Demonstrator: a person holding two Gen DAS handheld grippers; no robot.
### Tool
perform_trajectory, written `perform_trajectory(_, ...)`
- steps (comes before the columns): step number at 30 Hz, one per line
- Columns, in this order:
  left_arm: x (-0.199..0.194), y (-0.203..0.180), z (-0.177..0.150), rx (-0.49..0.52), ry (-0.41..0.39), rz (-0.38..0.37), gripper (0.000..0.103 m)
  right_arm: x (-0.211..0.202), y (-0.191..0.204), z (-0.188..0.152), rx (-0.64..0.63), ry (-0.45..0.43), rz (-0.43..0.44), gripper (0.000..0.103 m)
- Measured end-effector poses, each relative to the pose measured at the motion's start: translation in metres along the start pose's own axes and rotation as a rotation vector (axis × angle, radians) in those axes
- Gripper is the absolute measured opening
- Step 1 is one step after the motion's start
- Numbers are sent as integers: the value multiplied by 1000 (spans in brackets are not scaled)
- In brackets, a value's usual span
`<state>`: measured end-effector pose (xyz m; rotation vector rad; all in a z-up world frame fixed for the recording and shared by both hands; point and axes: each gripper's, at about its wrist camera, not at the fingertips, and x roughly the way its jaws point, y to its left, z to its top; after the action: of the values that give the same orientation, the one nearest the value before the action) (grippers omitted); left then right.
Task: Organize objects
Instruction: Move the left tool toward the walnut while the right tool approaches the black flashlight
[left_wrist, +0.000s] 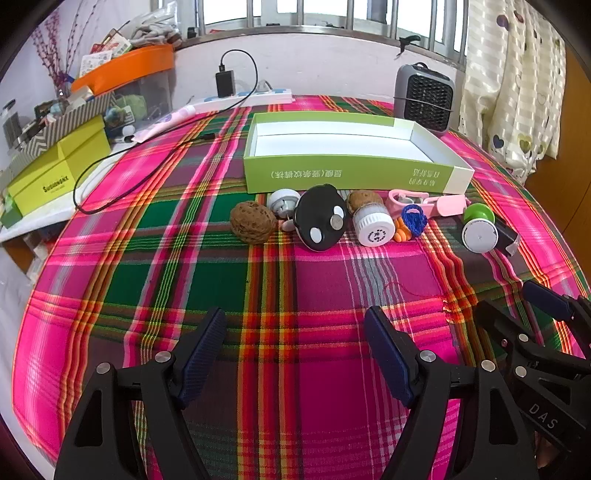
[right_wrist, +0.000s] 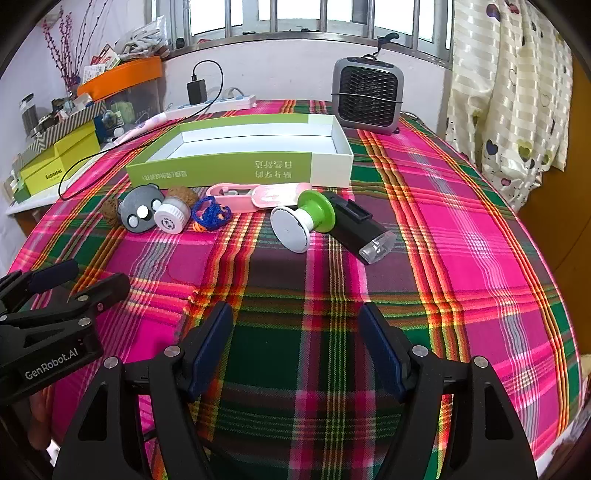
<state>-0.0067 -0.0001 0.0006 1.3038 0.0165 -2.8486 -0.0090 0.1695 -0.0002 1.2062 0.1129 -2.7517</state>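
Observation:
An open green-and-white box (left_wrist: 347, 173) (right_wrist: 221, 170) lies on the plaid tablecloth, nothing inside it. In front of it runs a row of small items: a walnut (left_wrist: 252, 221), a black oval device (left_wrist: 320, 218), a white-capped jar (left_wrist: 373, 225), a blue knitted piece (left_wrist: 413, 218), a pink clip (right_wrist: 258, 194), a green-and-white knob (right_wrist: 306, 221) and a black torch-like piece (right_wrist: 358, 229). My left gripper (left_wrist: 295, 317) hovers open over bare cloth, short of the row. Beside it, my right gripper (right_wrist: 295, 310) is open too, holding nothing.
A grey heater (right_wrist: 365, 96) stands at the back right, with a power strip and charger (left_wrist: 255, 96) behind the box. A yellow-green carton (left_wrist: 55, 173) and an orange-lidded bin (left_wrist: 125, 70) crowd the left side. A black cable (left_wrist: 147, 155) trails across the cloth. A curtain (right_wrist: 509, 92) hangs on the right.

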Motion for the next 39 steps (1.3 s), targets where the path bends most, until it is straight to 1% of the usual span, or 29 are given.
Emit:
perform_trajectory(17,3,1,5,6,10,-13,77,3,0,5,-14,14,17,71)
perform_trajectory(25,4,10,6,4,-1,-57,77,3,-6,6,-42,25,55,71)
perform_trajectory(28,5,15,8,8,-1,-49,77,3,-12,6,-38,24,55,71)
perform_trajectory(30,6,19,8,7,-2,-47,77,3,-16,6,-36,24,49,71)
perform_trajectory(39,11,38,16,-18,0,-51,76,6,-44,19,-28,20,-30,71)
